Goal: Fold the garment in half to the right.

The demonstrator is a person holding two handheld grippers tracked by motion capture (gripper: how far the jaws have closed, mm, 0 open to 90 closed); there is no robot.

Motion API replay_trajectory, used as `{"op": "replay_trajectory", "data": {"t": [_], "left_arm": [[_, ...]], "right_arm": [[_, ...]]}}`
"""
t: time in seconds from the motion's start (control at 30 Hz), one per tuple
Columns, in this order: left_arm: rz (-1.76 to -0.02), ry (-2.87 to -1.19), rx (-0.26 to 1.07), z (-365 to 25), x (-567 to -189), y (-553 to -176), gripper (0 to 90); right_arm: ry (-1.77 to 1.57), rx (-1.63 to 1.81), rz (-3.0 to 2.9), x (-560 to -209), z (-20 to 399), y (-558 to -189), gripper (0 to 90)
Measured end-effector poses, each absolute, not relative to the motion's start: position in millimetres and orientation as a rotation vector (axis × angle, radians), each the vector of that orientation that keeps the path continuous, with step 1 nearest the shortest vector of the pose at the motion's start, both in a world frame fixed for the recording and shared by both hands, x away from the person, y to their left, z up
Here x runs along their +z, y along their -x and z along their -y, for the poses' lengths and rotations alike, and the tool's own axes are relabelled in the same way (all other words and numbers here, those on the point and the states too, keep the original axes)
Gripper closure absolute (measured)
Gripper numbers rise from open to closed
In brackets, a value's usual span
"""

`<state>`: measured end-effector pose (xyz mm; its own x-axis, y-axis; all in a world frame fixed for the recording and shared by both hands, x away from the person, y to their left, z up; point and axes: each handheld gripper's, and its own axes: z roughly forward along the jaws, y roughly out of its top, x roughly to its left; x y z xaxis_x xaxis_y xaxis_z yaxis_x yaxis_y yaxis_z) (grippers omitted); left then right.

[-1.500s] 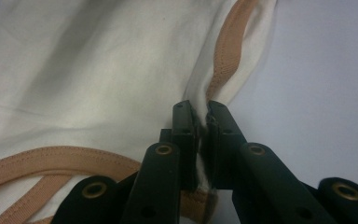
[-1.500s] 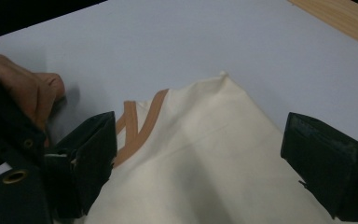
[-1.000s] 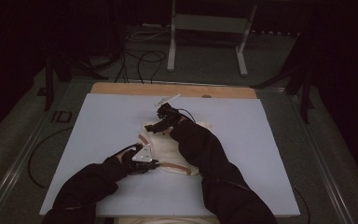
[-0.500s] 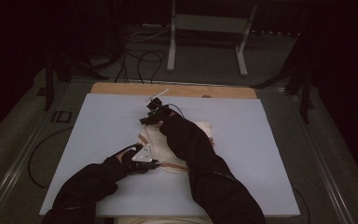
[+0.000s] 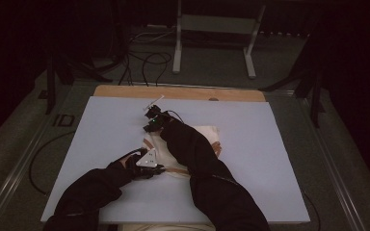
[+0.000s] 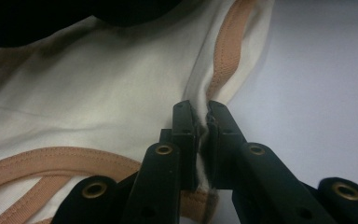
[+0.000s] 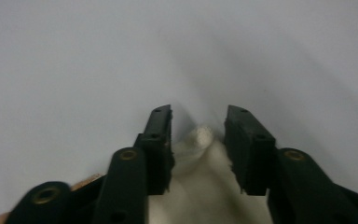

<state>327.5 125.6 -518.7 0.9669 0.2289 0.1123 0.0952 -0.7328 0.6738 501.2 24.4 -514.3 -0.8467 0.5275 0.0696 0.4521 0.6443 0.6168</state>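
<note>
High view: lavender table (image 5: 101,130), wooden far edge (image 5: 183,92), dark room.

A pale table top (image 5: 101,125) with a wooden edge (image 5: 125,91), cables (image 5: 144,60) and a metal stand (image 5: 212,24) beyond.

Cream garment (image 6: 98,93) with tan-orange trim (image 6: 228,42), pale lavender-grey table (image 5: 270,144).

Two grippers at a cream garment on the desk (image 5: 101,144)

The left gripper (image 5: 147,161) sits at the garment's (image 5: 207,137) near-left edge; the right gripper (image 5: 153,120) reaches its far corner.
</note>
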Motion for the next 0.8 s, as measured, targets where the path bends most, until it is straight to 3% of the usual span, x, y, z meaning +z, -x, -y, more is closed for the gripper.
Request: {"op": "replay_trajectory", "data": {"t": [0.23,0.3,0.37,0.8], "left_arm": [[-0.226,-2.393,0.244,-126,-519,-328,84.2],[-0.228,-2.392,0.245,-125,-519,-327,84.2],[-0.230,-2.392,0.244,-125,-519,-327,84.2],[-0.221,-2.385,0.263,-125,-519,-326,84.8]], "right_arm": [[-0.786,0.931,-2.729,-514,-26,-500,69.5],[-0.762,0.916,-2.740,-513,-29,-498,80.6],[-0.749,0.914,-2.753,-513,-30,-497,85.4],[-0.739,0.949,-2.734,-502,-25,-497,88.4]]}}
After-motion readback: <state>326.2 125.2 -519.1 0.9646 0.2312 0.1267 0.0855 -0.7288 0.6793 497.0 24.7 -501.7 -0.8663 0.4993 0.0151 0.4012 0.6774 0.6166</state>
